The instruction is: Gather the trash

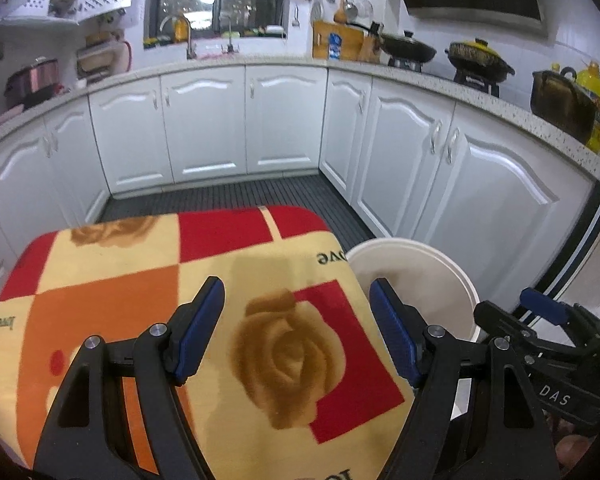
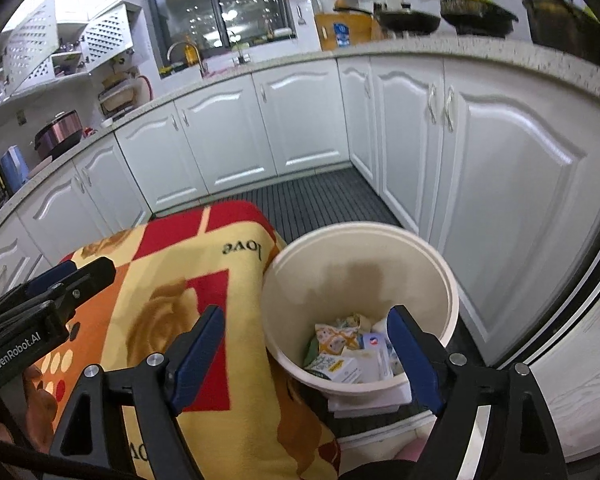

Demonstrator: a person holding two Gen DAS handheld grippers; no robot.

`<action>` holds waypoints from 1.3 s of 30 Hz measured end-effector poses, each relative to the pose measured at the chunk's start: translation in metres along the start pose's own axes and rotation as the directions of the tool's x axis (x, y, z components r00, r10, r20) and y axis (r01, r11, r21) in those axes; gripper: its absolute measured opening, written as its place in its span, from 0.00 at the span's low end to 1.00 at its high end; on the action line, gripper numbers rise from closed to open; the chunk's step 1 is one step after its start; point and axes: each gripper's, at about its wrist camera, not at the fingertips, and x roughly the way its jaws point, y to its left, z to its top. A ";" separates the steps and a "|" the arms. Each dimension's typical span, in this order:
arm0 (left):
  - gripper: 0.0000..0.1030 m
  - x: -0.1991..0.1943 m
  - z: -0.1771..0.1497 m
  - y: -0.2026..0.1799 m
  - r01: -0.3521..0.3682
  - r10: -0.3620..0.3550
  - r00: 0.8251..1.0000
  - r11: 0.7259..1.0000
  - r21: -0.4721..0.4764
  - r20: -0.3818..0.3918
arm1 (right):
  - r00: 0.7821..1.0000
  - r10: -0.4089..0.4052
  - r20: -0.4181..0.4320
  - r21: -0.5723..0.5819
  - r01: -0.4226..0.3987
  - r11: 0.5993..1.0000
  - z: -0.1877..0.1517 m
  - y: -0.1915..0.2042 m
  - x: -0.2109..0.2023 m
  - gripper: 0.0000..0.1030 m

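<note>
Blanket (image 1: 148, 280) in red, orange and cream squares with tan roses, cream bucket (image 2: 364, 268), white cabinets (image 1: 204, 128), dark striped floor (image 1: 236, 196), blue gripper pads (image 1: 198, 330), yellow pot lid (image 1: 478, 45)

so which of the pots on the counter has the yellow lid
The middle pot, on the burner between the black wok and the dark stockpot. Only its lid is yellow.

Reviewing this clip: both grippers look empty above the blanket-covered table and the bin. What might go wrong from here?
1. The left gripper and right gripper hang close side by side, so they may knock together on the next reach.
2. The bin stands tight against the blanket edge; a low sweep might tip it and spill the wrappers and cartons inside.
3. An open finger might snag the soft blanket.
</note>
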 end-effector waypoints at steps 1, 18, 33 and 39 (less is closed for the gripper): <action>0.72 -0.006 0.000 0.002 -0.009 0.009 1.000 1.000 -0.001 0.018 | 1.000 -0.003 0.015 -0.006 0.003 1.000 0.001 0.002 -0.003 0.79; 0.72 -0.053 -0.004 0.015 -0.043 0.048 0.987 0.999 -0.033 0.152 | 0.982 -0.041 0.186 -0.027 0.047 0.999 0.007 0.024 -0.052 0.88; 0.72 -0.067 -0.004 0.012 -0.055 0.059 0.978 0.998 -0.029 0.198 | 0.968 -0.059 0.243 -0.038 0.070 0.997 0.009 0.035 -0.070 0.88; 0.72 -0.068 -0.005 0.011 -0.057 0.060 0.978 0.998 -0.025 0.200 | 0.966 -0.061 0.253 -0.041 0.073 0.996 0.010 0.038 -0.072 0.88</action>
